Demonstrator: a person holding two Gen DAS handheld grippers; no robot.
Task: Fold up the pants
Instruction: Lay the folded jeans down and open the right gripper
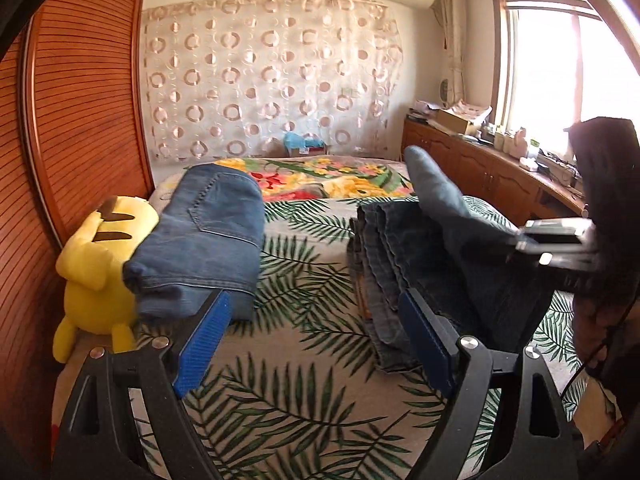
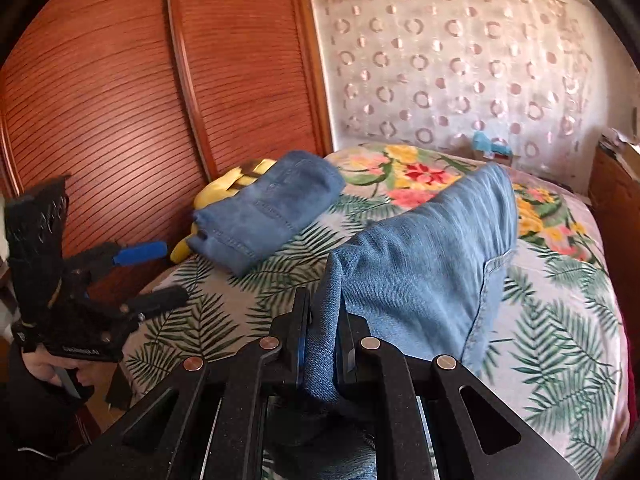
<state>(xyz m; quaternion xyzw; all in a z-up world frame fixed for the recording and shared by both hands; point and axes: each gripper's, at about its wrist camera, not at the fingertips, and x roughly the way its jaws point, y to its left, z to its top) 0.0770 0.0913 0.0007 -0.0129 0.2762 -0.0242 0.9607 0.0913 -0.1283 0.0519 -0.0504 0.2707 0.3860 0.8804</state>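
Note:
A pair of blue jeans [image 1: 432, 268] lies partly folded on the bed, and one part is lifted up. My right gripper [image 2: 324, 332] is shut on a fold of these jeans [image 2: 424, 256] and holds it above the bed; it also shows at the right of the left wrist view [image 1: 552, 240]. My left gripper [image 1: 316, 336] is open and empty, its blue pads [image 1: 204, 344] spread over the leaf-print sheet, just left of the jeans. It shows at the left of the right wrist view [image 2: 156, 276]. A second, folded pair of jeans [image 1: 204, 240] lies further left [image 2: 260, 208].
A yellow plush toy [image 1: 96, 264] sits by the folded jeans against the wooden slatted wardrobe [image 1: 80, 120]. The bed [image 1: 304, 380] has a leaf-print sheet and a floral blanket [image 1: 320, 176] at the far end. A wooden cabinet [image 1: 500, 168] with clutter runs along the right under the window.

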